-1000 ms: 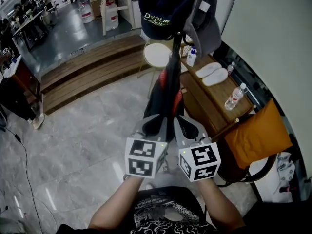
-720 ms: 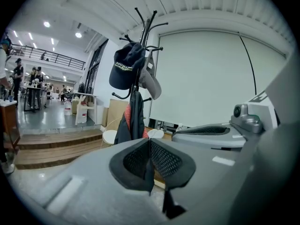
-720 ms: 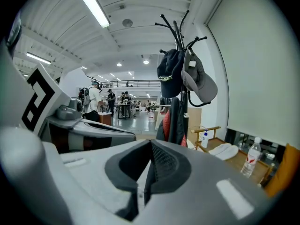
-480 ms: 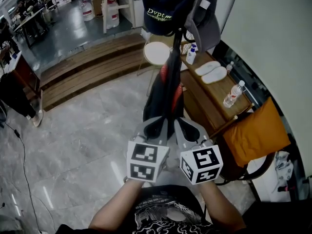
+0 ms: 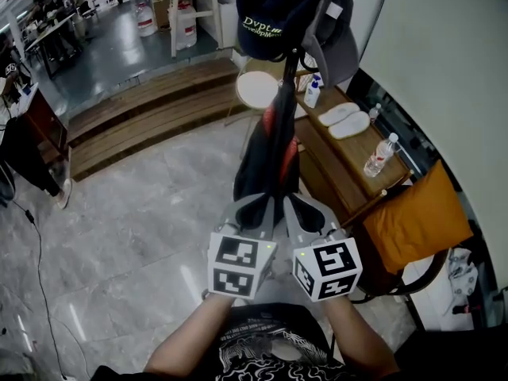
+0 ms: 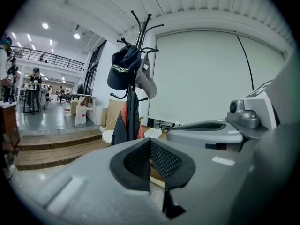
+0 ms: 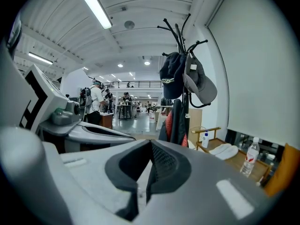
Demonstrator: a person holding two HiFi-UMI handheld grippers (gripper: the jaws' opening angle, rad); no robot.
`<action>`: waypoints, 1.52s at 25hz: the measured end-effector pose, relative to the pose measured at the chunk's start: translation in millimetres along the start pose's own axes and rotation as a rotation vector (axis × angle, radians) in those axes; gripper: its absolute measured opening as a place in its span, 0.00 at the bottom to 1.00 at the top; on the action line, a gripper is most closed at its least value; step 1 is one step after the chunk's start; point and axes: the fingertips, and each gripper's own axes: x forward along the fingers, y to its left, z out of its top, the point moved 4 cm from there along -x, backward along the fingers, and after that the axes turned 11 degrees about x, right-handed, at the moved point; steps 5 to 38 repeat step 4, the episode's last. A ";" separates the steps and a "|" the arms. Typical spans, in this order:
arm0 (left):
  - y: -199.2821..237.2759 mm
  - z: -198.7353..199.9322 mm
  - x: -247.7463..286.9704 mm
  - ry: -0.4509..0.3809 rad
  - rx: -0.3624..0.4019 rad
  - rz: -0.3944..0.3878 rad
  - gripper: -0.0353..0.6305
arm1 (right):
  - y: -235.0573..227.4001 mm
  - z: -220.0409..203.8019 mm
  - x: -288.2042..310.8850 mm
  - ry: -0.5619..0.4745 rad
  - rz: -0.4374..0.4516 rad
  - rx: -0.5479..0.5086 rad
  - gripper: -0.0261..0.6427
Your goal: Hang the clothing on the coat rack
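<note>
- Far L: water jugs on the lower floor, past the wooden steps. Not part of the job.
- left gripper: jaws pressed together, nothing btwn the pads, aimed fwd at the rack.
- jacket: black w/ red lining, already hanging on the coat rack. Long axis runs vertical along the pole. The hem sits straight ahead of and btwn the two grippers, so neither is clearly nearer. Judged: the hanging looks done, and any next move is a pull-back or a tidy of the hem.
- navy cap: on an upper hook. Reads "Dvpt" in yellow-green; the smaller line under it can't be read in full.
- right gripper: jaws closed too, empty, just beside the left one.
- grey cap: touching the navy one's R side. White tag inside, print not legible.
- wooden bench: carries a spray bottle, white slippers and a water bottle. The bottle's red label is too small to read.
- Far R: orange cushion on a chair.
</note>
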 end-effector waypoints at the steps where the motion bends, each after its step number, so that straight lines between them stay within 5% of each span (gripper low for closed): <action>1: -0.6 -0.2 -1.0 0.000 0.001 -0.002 0.06 | 0.7 -0.3 -0.3 0.000 0.001 0.000 0.04; 38: -2.3 -2.0 -5.0 0.004 0.003 -0.005 0.06 | 3.7 -2.8 -1.4 0.002 0.006 0.004 0.04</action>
